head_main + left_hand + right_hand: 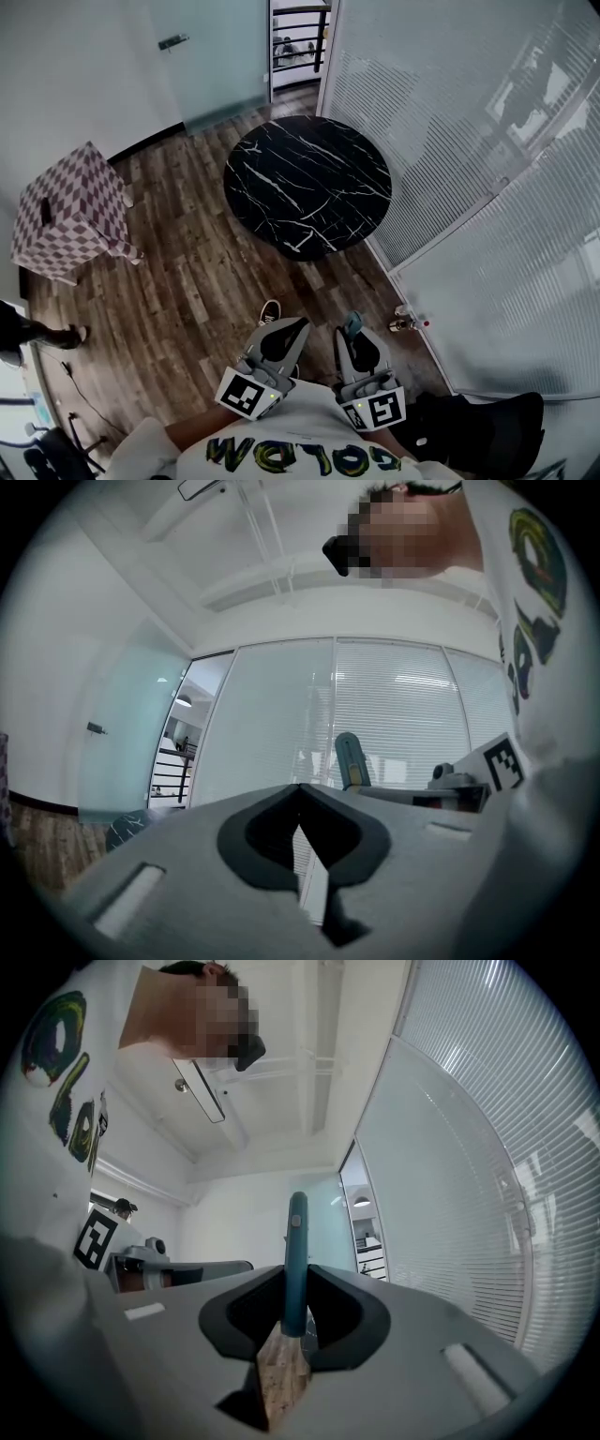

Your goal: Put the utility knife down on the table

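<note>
A teal utility knife [296, 1251] stands upright between the pads of my right gripper [295, 1283], which is shut on it. In the head view the right gripper [358, 336] is held close to my body above the wooden floor, and the knife [352, 323] sticks out past its tips. The round black marble table [307, 186] lies well ahead of both grippers. My left gripper [298, 328] hovers beside the right one; its jaws [300, 794] meet at the tips with nothing between them. The left gripper view also catches the knife [349, 759] to its right.
A pink-and-white checkered stool [70, 211] stands at the left. Glass walls with blinds [469, 141] run along the right, and a frosted glass door [211, 56] is at the back. A black bag [487, 431] lies at my right, and another person's feet [47, 335] are at the far left.
</note>
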`<action>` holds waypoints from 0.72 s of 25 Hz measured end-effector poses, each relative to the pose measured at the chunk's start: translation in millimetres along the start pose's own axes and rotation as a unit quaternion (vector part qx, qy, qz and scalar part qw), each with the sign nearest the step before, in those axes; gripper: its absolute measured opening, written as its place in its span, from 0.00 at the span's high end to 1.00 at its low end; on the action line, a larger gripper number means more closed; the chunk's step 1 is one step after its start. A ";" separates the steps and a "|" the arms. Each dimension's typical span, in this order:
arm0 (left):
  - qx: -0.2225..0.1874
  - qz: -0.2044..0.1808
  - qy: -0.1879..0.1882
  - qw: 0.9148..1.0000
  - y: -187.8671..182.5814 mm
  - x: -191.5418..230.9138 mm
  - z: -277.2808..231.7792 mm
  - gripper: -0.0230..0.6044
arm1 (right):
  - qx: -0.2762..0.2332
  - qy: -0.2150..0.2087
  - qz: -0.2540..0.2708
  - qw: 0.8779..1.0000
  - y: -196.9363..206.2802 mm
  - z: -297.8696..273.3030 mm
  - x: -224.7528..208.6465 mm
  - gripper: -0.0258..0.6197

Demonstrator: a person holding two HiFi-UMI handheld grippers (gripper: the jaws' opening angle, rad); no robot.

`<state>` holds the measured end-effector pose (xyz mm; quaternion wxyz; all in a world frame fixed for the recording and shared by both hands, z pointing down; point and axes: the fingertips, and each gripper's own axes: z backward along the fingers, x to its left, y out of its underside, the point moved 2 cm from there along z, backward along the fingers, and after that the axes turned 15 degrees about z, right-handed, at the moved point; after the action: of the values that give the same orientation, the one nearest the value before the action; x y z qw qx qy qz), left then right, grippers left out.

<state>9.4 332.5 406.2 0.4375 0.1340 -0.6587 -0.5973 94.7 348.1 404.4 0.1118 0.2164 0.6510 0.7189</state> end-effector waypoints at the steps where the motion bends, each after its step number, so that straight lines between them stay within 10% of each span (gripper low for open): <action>1: 0.000 0.002 -0.001 1.000 -0.3 5.3 -1.5 0.96 | 0.000 0.000 0.002 1.000 0.7 -5.4 -0.2 0.85; 18: -0.017 0.004 0.003 1.000 -56.6 122.6 -76.6 0.96 | 0.002 0.001 0.014 1.000 10.6 -151.0 -40.7 0.85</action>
<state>-25.1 181.3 398.7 0.4441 0.1257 -0.6479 -0.6060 62.9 194.6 399.3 0.1004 0.2246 0.6499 0.7191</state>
